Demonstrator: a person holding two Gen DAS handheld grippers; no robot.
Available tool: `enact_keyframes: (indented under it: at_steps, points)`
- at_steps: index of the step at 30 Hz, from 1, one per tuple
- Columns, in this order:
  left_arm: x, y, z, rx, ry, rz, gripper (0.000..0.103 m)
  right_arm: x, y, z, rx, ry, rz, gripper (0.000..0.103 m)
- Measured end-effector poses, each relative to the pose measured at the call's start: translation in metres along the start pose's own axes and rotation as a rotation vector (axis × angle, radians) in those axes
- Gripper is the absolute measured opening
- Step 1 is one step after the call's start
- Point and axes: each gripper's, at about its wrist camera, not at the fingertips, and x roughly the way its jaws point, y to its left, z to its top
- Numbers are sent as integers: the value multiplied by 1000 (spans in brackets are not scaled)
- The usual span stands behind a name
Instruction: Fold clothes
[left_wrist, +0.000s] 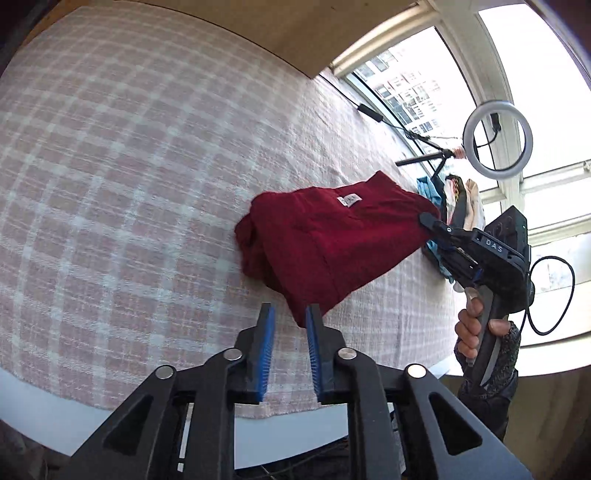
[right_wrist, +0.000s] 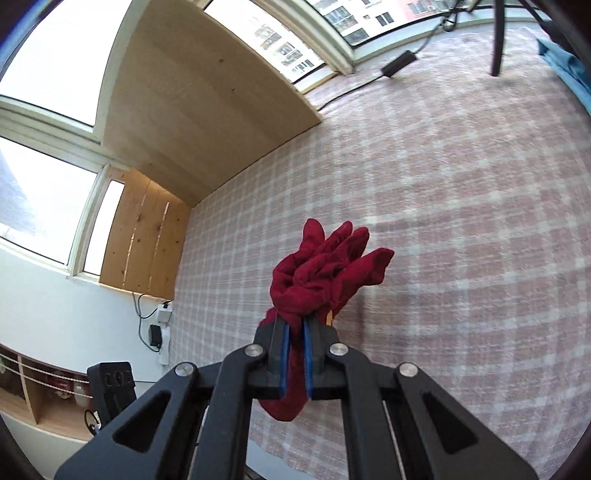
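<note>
The left gripper (left_wrist: 290, 321) hangs with its blue-padded jaws apart and empty; the near corner of the dark red knit garment (left_wrist: 328, 240) lies just ahead, slightly right of its tips. Beyond, the cloth stretches up and rightward over the pink checked tablecloth (left_wrist: 129, 166) to the right gripper (right_wrist: 294, 326), clamped on a bunched edge. The left is nearer the free corner.

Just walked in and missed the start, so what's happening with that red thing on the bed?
A person is folding a dark red garment on a pink checked cover. The right gripper is shut on a bunched edge of it, lifting that side. The left gripper is open, with nothing between its fingers, near the garment's closest corner. More clothes are piled by the window.
</note>
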Motion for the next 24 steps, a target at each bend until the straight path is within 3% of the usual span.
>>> enact_keyframes:
  at_steps: [4,7,11,14,24]
  points:
    - [29,-15,-13,20,37,24,30,0,-46,-9,73,0,-27,6]
    - [41,-8,-18,-68,34,46,38,4,-59,-12,75,17,-26,6]
    - [45,4,-24,-181,-11,95,40,9,-66,-9,59,51,-13,6]
    - [46,11,-30,-247,-39,85,46,13,-66,-7,48,78,-4,6]
    - [59,0,-30,-314,-101,59,51,23,-69,0,-1,147,33,6]
